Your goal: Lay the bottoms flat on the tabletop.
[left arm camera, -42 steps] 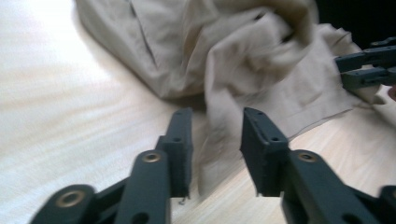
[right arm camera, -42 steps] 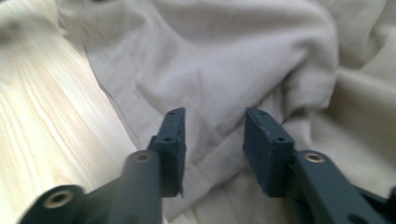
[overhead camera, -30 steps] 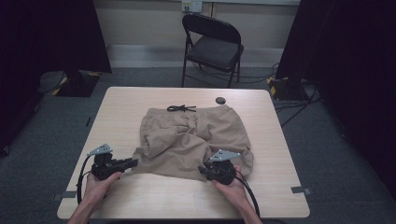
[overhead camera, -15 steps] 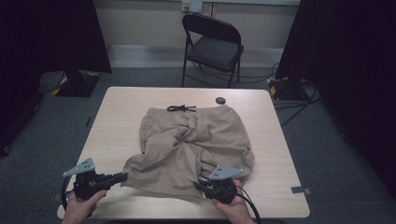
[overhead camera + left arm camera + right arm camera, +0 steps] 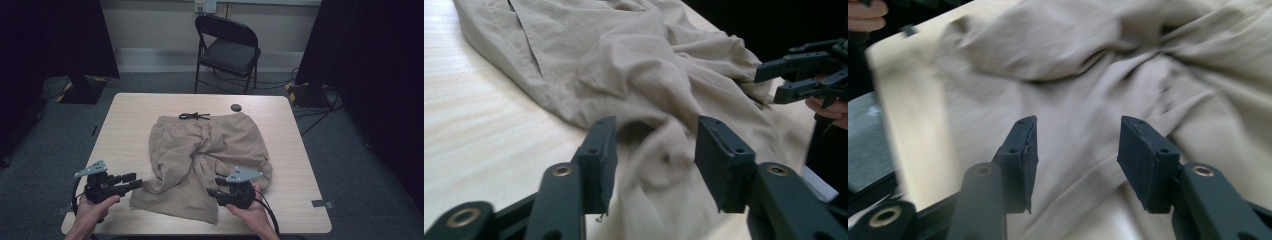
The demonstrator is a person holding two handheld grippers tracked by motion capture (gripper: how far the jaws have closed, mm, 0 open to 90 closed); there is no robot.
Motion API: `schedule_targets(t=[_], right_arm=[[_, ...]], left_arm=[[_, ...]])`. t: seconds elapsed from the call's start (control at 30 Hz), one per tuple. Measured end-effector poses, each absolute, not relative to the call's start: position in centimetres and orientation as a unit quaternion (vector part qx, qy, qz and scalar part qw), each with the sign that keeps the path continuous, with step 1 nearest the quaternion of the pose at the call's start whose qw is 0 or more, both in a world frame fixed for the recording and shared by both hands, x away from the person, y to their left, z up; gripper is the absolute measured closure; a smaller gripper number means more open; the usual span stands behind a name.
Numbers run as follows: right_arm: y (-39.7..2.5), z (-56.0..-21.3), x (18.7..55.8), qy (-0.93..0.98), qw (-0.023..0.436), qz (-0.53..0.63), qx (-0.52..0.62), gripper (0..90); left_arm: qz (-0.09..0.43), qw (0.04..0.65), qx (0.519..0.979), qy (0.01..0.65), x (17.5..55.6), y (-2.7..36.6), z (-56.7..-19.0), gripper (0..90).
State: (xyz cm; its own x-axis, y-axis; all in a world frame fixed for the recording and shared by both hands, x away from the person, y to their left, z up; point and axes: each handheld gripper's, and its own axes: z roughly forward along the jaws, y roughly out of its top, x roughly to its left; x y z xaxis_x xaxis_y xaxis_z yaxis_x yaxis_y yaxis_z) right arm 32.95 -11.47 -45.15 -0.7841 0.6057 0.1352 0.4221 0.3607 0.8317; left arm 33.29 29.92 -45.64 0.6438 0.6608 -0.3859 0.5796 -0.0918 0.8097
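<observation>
Khaki cotton shorts (image 5: 205,160) lie rumpled mid-bench (image 5: 125,115), unfolded. My left gripper (image 5: 131,181) and right gripper (image 5: 212,194) stand wide-jawed, empty, at the near hem. Folding, I judge, remains.

High camera above my side of the table (image 5: 300,165) looking forward and down, each of my gripper cameras close and low, facing inward along its near edge, all sharing the shorts (image 5: 200,155).
</observation>
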Motion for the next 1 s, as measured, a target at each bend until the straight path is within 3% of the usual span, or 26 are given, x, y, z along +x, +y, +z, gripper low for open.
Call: schedule_targets(t=[0.2,0.27,0.37,0.43,0.57,0.8,0.93,1.0], right_arm=[[-10.5,-46.4,35.8,0.824,0.097,0.450,0.330,50.4],[-10.0,-46.9,36.1,0.828,0.094,0.445,0.329,53.6],[-9.4,-47.5,36.3,0.832,0.087,0.441,0.326,66.2],[-9.2,-47.7,36.2,0.834,0.084,0.438,0.325,75.0],[-9.1,-47.7,35.7,0.837,0.078,0.437,0.320,83.5],[-9.4,-48.2,33.7,0.852,0.061,0.423,0.302,88.8],[-9.4,-49.1,32.0,0.865,0.055,0.408,0.285,90.0],[-9.5,-49.2,31.5,0.867,0.055,0.406,0.285,85.2]], left_arm=[[0.006,0.485,0.772,0.410,34.8,27.4,-48.0,49.2],[0.000,0.475,0.780,0.408,34.6,27.2,-48.5,59.2],[-0.002,0.471,0.786,0.400,34.0,27.8,-48.7,82.5],[-0.003,0.475,0.781,0.406,33.3,28.7,-48.5,88.6],[0.001,0.469,0.775,0.424,31.6,31.1,-48.8,89.3],[0.008,0.464,0.763,0.450,28.7,33.9,-49.5,88.7],[0.015,0.481,0.753,0.448,28.9,34.2,-48.9,73.5],[0.021,0.490,0.746,0.450,29.6,33.8,-48.2,67.5]])
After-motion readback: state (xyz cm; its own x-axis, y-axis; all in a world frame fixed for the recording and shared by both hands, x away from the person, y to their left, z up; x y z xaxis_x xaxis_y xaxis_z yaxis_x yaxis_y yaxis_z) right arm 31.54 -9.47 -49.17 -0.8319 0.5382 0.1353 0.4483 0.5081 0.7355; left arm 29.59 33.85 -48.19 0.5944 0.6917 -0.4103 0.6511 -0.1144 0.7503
